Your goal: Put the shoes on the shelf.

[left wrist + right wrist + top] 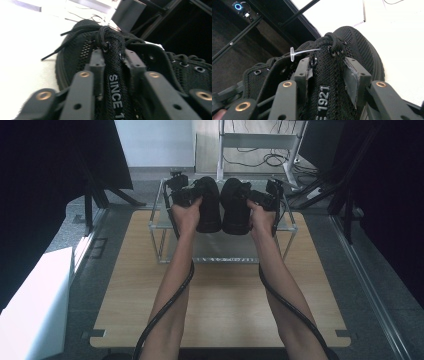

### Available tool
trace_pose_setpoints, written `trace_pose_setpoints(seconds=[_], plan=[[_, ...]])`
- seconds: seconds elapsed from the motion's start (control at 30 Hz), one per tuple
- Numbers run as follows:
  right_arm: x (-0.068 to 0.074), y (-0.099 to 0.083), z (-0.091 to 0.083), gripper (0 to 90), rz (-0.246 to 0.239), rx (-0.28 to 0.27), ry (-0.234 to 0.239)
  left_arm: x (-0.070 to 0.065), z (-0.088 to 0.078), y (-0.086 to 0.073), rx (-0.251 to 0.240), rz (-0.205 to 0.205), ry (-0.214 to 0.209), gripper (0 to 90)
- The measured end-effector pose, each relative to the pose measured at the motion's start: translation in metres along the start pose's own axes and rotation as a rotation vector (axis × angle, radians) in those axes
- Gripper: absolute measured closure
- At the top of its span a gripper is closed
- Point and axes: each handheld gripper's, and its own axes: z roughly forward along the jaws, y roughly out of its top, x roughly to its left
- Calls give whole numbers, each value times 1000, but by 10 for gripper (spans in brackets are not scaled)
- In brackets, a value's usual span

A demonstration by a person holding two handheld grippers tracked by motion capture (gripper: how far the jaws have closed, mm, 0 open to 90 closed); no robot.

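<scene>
Two black mesh shoes stand side by side on top of a clear shelf rack (159,227). My left gripper (196,196) is at the left shoe (210,207), and my right gripper (252,197) is at the right shoe (234,210). In the left gripper view the left gripper (113,58) straddles the tongue printed "SINCE" (115,90), its pads a little off the fabric. In the right gripper view the right gripper (328,66) straddles the tongue printed "1921" (323,100) with a slight gap at the pads. A clear plastic tag pin (292,53) sticks out near the laces.
The rack sits at the far side of a wooden table (220,305). A white box (35,305) stands at the left of the table. Black stands and cables (320,190) lie on the floor beyond. Each gripper's cable (165,310) trails along the forearm.
</scene>
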Motion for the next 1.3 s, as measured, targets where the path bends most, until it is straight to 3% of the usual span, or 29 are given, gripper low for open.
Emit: trace_pose_setpoints(seconds=[0.1, 0.3, 0.5, 0.77, 0.9, 1.07, 1.3], plan=[[0, 0, -1, 500, -17, -1, 14, -5, -4, 0, -6, 29, 1, 542], [-6, 0, -7, 404, 42, -1, 97, 0, -13, -2, -15, 7, -13, 393], [-10, 5, -21, 387, 41, -8, 123, 9, -31, -3, -36, -6, -36, 371], [-26, 8, -42, 392, 62, -31, 146, 15, -50, -8, -52, -4, -77, 332], [-31, 7, -51, 384, 51, -32, 167, 16, -57, -14, -50, 18, -90, 309], [-38, 0, -62, 374, 75, -23, 214, 16, -63, -20, -50, 41, -89, 287], [-43, -10, -77, 358, 69, -6, 270, 19, -78, -36, -57, 55, -134, 248]])
